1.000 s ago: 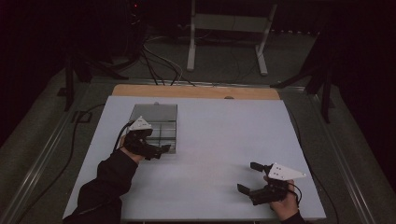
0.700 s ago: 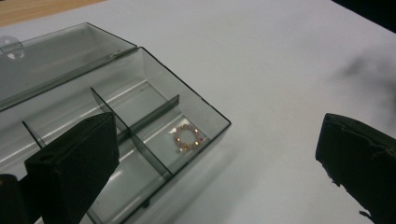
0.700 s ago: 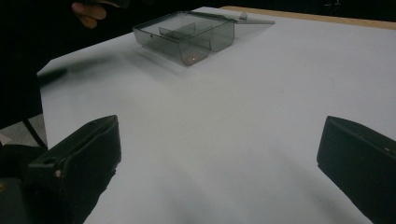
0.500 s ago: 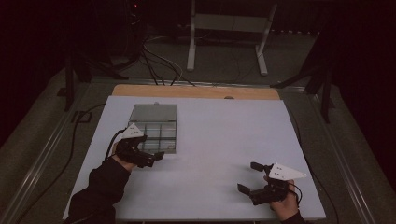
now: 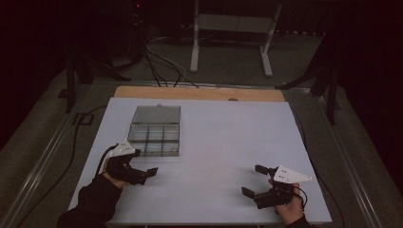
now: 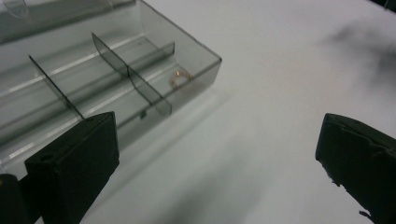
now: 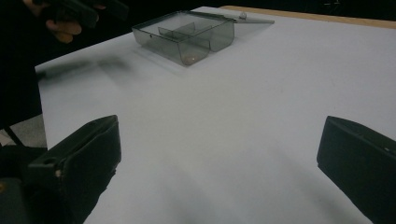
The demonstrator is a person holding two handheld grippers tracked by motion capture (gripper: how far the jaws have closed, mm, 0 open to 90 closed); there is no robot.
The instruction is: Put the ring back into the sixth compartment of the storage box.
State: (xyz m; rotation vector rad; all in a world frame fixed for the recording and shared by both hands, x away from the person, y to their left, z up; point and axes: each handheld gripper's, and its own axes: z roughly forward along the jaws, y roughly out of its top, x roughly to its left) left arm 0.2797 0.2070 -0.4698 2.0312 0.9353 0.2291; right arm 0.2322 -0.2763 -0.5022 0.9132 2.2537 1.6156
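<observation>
A clear smoky plastic compartment box (image 5: 155,132) lies on the left part of the white table (image 5: 228,137), its lid laid open behind it. A small gold ring (image 6: 181,78) rests in the box's near corner compartment (image 6: 154,60). My left gripper (image 5: 144,162) is just in front of the box, apart from it, open and holding nothing (image 6: 215,177). My right gripper (image 5: 253,180) hovers near the table's front right, also open with nothing between its jaws (image 7: 219,172). The box (image 7: 187,33) lies far ahead of it, with the other hand (image 7: 63,25) beside it.
A wooden strip (image 5: 199,93) runs along the table's far edge. Cables (image 5: 161,66) and a white stand (image 5: 230,33) are on the dark floor beyond. Metal rails (image 5: 43,156) flank the table. White surface stretches between the two grippers.
My left gripper has drawn back from the box's near edge toward the person's side, staying open. The right gripper has not moved.
</observation>
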